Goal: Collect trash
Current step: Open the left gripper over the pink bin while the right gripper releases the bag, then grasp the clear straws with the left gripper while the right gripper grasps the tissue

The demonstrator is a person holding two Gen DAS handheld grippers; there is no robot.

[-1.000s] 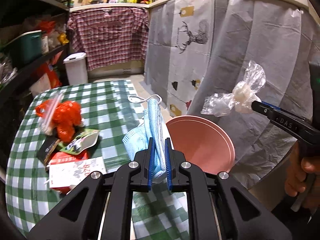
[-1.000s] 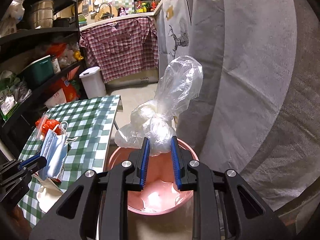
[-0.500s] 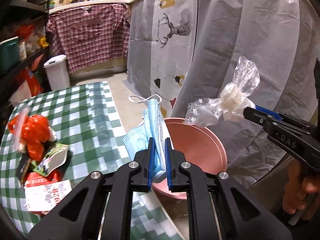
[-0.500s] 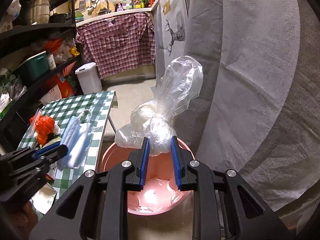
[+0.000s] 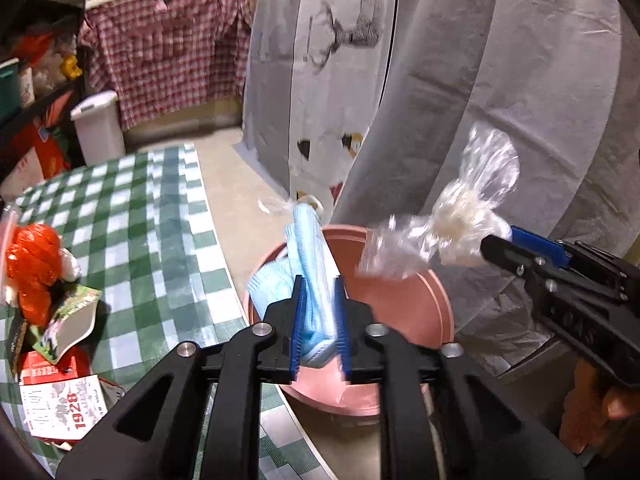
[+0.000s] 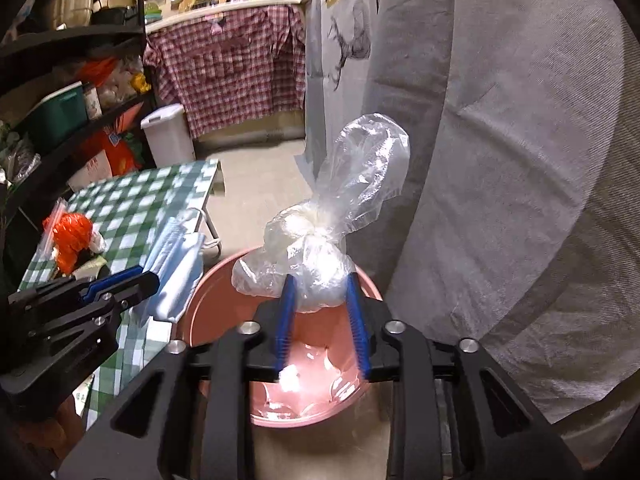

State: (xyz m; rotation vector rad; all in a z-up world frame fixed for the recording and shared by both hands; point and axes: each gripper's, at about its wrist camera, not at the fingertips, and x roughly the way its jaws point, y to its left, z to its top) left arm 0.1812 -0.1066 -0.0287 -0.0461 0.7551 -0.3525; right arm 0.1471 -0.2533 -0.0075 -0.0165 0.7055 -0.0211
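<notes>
Checked table (image 5: 132,216) | left tongs (image 5: 319,320) grip blurred mask (image 5: 308,256) | right tongs (image 6: 322,312) grip bag (image 6: 336,216)

My left gripper (image 5: 319,320) pinches the blue mask (image 5: 310,264) right over the pink bin (image 5: 416,312). On the right, my right gripper (image 5: 496,246) grips a clear bag (image 5: 460,216) above the bin's far rim. Red wrapper (image 5: 34,258) lies left on the checked table (image 5: 132,208).

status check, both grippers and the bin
Left gripper shut on blue face mask. Right gripper shut on clear plastic bag. Both over pink bin; nothing blocking.
</notes>
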